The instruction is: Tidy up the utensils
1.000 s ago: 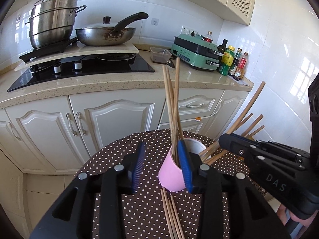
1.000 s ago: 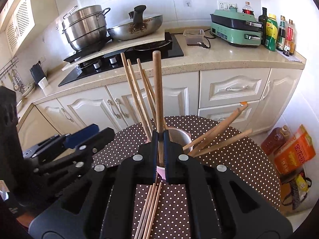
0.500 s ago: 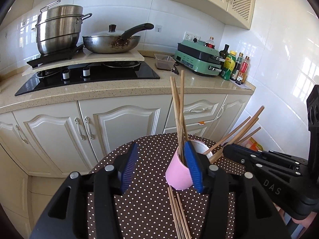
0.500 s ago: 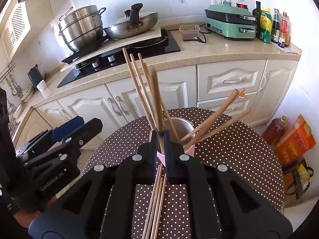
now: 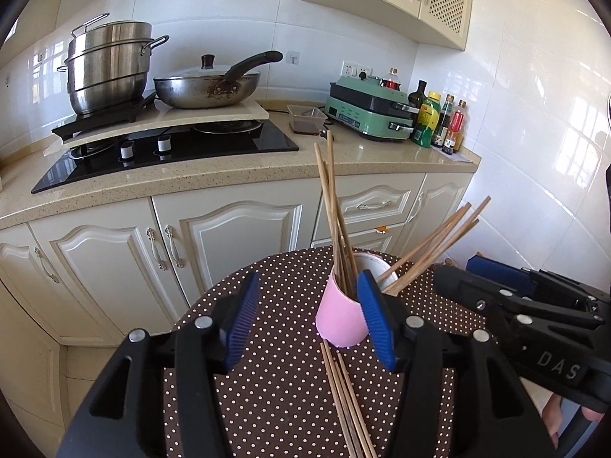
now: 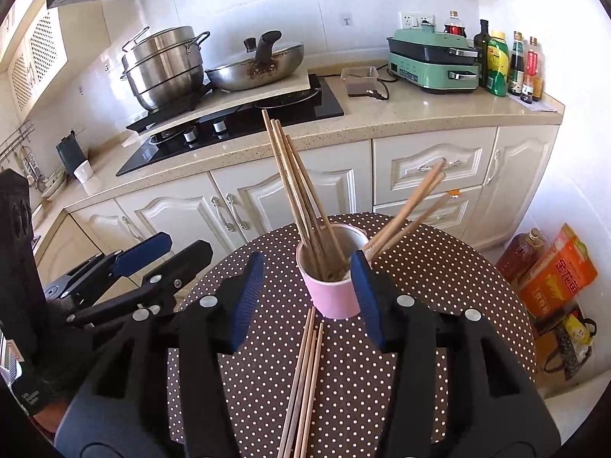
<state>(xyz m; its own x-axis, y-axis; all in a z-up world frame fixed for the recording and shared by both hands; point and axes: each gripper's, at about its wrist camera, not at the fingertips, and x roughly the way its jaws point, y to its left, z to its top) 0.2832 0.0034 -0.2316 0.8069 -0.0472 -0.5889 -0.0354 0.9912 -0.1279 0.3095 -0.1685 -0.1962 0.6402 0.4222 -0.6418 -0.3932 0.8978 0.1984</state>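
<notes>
A second ago the right gripper (image 6: pixel 305 295) was clamped on one chopstick standing over the cup (image 6: pixel 331 278); now its jaws are opening with nothing pinched between them, and that stick stands in the cup with the rest. The left gripper (image 5: pixel 305 318) is opening too, wider than a second ago, its right pad just beside the cup wall and nothing gripped. Both views now sit a little farther back from the cup. So one more stick looks delivered, and the job is partly done: one bunch of chopsticks (image 6: pixel 296 187) leans upright in the cup, a second bunch fans out to the right over the rim, and loose sticks (image 6: pixel 305 378) lie flat on the dotted table (image 6: pixel 439 286), their tips just short of the cup's base. Those are likely next. The leaning bunches crowd the cup mouth, and a careless approach could knock them or tip the light cup. The counter, pot (image 5: pixel 109 65), pan (image 5: pixel 208 87), green cooker (image 5: pixel 372 112) and bottles stand well apart.
</notes>
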